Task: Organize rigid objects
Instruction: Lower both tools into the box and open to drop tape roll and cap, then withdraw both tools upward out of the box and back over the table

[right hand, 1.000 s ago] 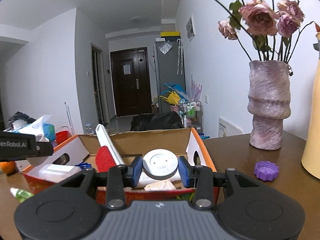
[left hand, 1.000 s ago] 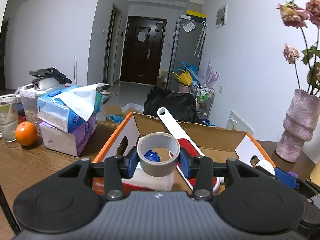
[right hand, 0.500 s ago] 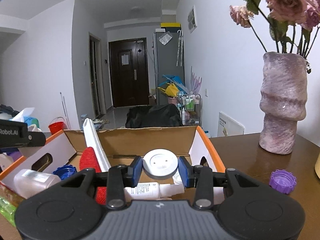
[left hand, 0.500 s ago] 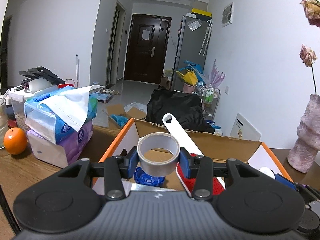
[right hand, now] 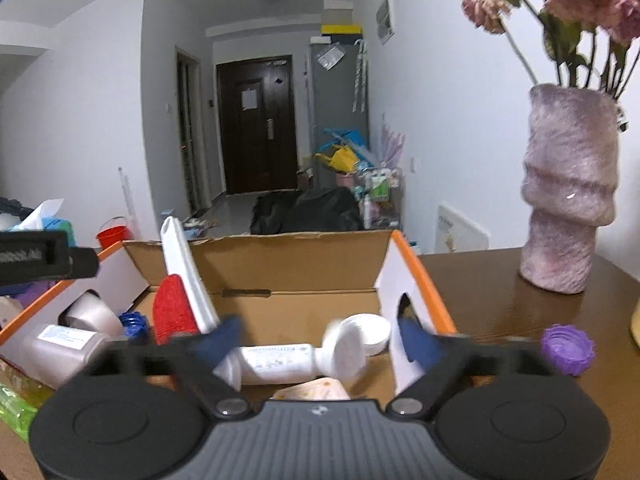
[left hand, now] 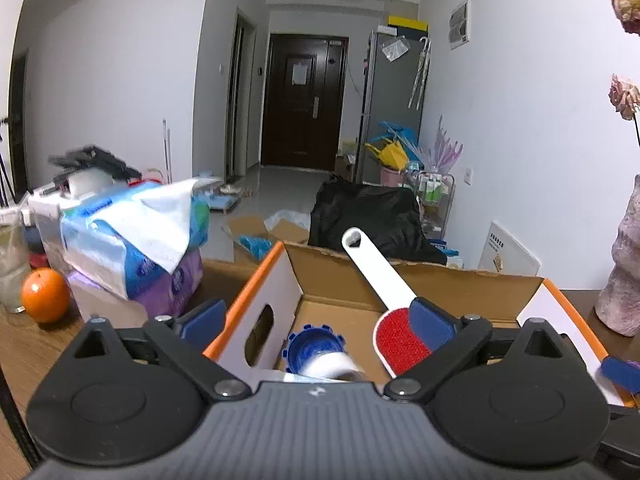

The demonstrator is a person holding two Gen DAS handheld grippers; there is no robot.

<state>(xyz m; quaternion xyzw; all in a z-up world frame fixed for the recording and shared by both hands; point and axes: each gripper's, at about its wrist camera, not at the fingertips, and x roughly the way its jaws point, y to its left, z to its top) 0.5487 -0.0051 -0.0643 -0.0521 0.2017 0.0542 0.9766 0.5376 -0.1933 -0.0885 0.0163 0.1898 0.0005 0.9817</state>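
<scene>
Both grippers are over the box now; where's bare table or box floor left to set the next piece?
Bare cardboard floor lies along the box's back wall, between the red brush and the white right flap. Open table runs from that flap to the vase, behind the purple cap. The box's left end, with bottles and blue cap, is crowded.

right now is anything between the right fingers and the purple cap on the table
Nothing visible blocks it. The purple cap sits on bare table just outside the box's right wall, beside the open right gripper, whose fingers have just been opening.
</scene>
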